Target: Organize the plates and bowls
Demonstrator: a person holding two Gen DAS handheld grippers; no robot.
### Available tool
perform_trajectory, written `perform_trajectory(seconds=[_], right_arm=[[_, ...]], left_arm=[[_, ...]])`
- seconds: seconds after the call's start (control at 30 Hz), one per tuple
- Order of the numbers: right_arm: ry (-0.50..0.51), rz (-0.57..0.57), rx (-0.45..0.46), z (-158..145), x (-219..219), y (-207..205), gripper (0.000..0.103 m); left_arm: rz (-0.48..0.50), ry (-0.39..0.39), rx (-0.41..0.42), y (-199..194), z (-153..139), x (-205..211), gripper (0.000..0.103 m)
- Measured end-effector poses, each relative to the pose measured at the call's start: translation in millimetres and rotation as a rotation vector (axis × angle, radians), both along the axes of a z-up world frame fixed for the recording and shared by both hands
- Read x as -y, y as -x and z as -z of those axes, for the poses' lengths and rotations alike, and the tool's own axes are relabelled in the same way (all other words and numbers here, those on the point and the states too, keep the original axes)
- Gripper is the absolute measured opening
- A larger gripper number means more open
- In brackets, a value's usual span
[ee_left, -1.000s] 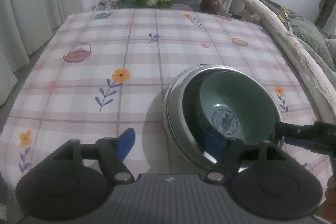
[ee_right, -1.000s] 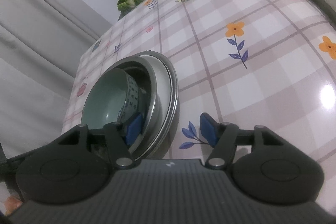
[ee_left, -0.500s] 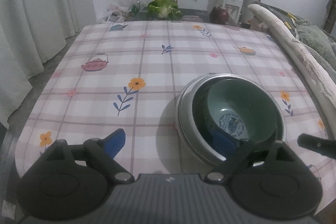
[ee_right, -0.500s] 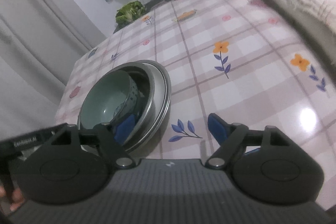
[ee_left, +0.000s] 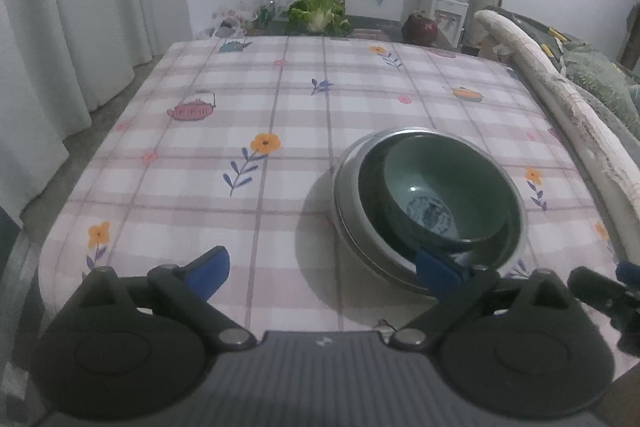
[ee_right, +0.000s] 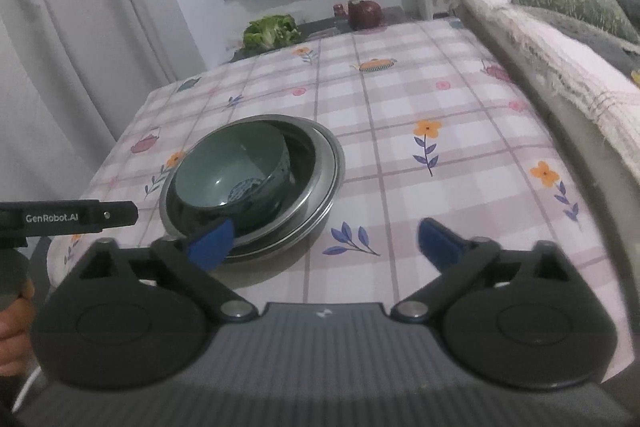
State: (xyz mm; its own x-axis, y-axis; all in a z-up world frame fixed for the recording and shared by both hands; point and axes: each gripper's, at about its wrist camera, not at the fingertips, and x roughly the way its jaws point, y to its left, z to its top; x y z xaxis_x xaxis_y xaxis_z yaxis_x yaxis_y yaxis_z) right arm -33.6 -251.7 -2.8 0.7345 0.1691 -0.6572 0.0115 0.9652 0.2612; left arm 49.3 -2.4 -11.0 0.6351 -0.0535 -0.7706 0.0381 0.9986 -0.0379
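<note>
Both grippers are off the dishes, jaws spread wide, and both have just been opening. The left gripper [ee_left: 324, 269] has nothing between its blue pads [ee_left: 210, 265]; its right pad sits in front of the near rim of the stack without pressing on it. The right gripper [ee_right: 326, 239] is equally empty-handed, its left pad overlapping the stack's near edge in view, its right pad over bare cloth.

The stack itself: a green ceramic bowl [ee_left: 448, 187] with a blue medallion in its bottom, lying tilted inside a darker bowl [ee_right: 298, 163], and that one nested in a steel plate [ee_left: 348, 203]. All of it stands on the checked floral tablecloth [ee_left: 280, 131], towards the near edge and on the side of the fringed pale blanket [ee_left: 560, 107].

In the right wrist view the left gripper's arm pokes in just left of the stack, with part of a hand [ee_right: 14, 331] at the frame edge. Beyond the cloth's far edge: leafy greens [ee_left: 318, 13] and a dark red pot [ee_left: 419, 29].
</note>
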Motion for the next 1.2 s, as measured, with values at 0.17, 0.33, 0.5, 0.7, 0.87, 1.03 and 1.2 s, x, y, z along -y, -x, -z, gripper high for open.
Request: perform_trajectory(seconds=[0.17,0.33,0.5,0.7,0.87,1.03,1.2], right_arm=[[0.054,0.009,0.005,-5,-7,9,0.102],[0.086,0.013,0.004,-10,-11,17,0.102],[0.104,0.030,-0.003,-13,-11,20,0.102],[0.101,0.047,-0.037,-13,-12,17,0.102],[0.104,0.036,-0.059,-13,-18,14,0.102],[0.110,0.025,-0.081,-12,-22,9,0.102],[0.117,0.023,-0.103,-8,-25,4,0.102]], left_arm=[[0.024,0.009,-0.009,12,1,4,0.102],[0.013,0.018,0.005,23,-1,6,0.103],[0.008,0.012,-0.008,28,-3,7,0.103],[0.008,-0.055,0.003,32,-5,12,0.103],[0.010,-0.069,-0.012,31,-2,14,0.103],[0.006,-0.066,-0.037,28,2,13,0.103],[-0.018,-0.092,-0.050,26,5,12,0.103]])
